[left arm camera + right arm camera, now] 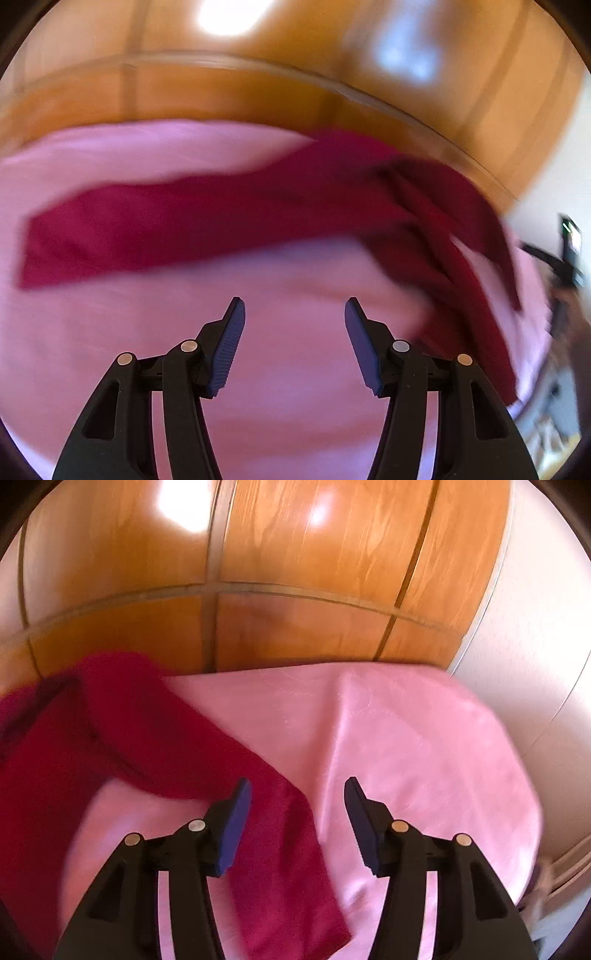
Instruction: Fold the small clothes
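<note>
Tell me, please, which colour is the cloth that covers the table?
The table cover is plain pink; the right wrist view shows it sharpest.

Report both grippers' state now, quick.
Left gripper: open, holding nothing, above the pink sheet.
Right gripper: open, holding nothing; the red garment lies under its left finger.

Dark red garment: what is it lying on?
The dark red garment lies spread on a pink cloth that covers the whole surface. What is beneath the pink cloth cannot be seen. Wooden panelling stands behind.
</note>
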Motion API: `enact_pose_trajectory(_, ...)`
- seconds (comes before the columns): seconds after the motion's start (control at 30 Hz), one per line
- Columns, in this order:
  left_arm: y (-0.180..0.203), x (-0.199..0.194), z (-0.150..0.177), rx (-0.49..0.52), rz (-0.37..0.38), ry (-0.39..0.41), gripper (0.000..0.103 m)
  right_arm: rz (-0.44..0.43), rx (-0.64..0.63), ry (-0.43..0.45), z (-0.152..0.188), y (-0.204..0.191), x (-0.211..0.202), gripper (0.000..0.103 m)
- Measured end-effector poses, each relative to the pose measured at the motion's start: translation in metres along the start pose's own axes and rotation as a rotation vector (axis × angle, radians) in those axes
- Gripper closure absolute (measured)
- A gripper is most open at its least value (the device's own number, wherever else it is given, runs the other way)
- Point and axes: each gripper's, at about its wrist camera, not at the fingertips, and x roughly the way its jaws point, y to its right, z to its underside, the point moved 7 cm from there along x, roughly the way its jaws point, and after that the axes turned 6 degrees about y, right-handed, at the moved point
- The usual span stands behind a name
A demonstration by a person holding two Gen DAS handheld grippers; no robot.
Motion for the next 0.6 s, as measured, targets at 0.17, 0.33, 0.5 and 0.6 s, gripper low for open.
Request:
enact_pose_trajectory(0.17, 0.062, 0.037, 0.023, 0.021, 0.188, -0.078, 0.048, -0.485, 0.116, -0.141, 0.067, -0.072, -0.065, 0.045)
enact_pose_trajectory(0.33, 0.094, 0.068, 0.042, -0.048, 0.304, -0.161, 0.048, -0.880, 0.266, -0.312, 0.142, -0.130, -0.117, 0.029)
enact_pose_trajectory(0.5, 0.092, 0.070, 0.045, -0.077, 0.284, -0.149, 0.089, -0.908, 0.288, -0.417, 0.183, -0.168, -0.116, 0.051)
enact_pose_trajectory(0.6, 0.091, 0.037, 0.035, -0.045, 0.272, -0.080, 0.091, -0.885, 0.239, -0.327, 0.166, -0.167, -0.129, 0.090)
